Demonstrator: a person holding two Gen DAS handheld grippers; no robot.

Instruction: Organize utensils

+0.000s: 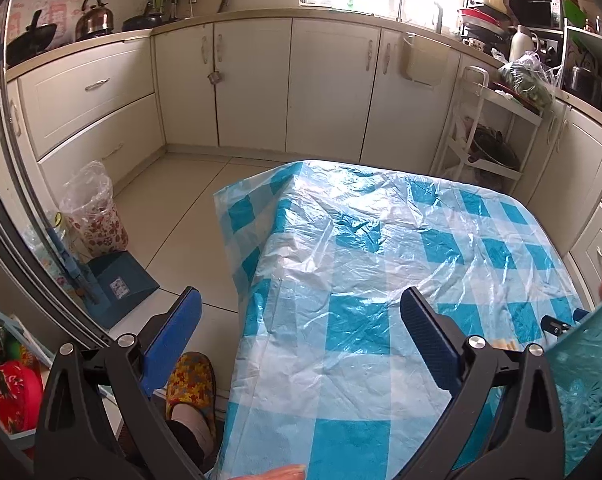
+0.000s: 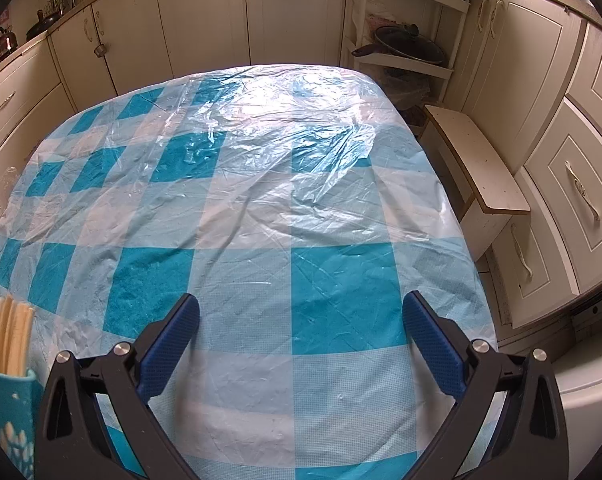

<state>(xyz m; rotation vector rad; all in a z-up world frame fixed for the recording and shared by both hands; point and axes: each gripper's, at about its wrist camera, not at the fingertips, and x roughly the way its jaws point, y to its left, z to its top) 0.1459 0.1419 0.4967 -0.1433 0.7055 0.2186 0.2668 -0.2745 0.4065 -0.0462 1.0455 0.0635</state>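
Right wrist view: right claw (image 2: 301, 332) gapes wide, empty, above the checked desk (image 2: 261, 208). Four pale chopsticks (image 2: 11, 334) stand in one teal holder (image 2: 9, 412) at its left. Left claw (image 1: 301, 328) likewise wide, empty. No legible writing.

Utensil holder (image 2: 5, 408): teal plastic, upright on checked tablecloth (image 2: 301, 220), near its left front edge. Perforated wall visible in left wrist view (image 1: 589, 380).
Chopsticks (image 2: 11, 336): pale, probably wood or bamboo, several bundled, standing near-vertical inside holder, tips above rim.
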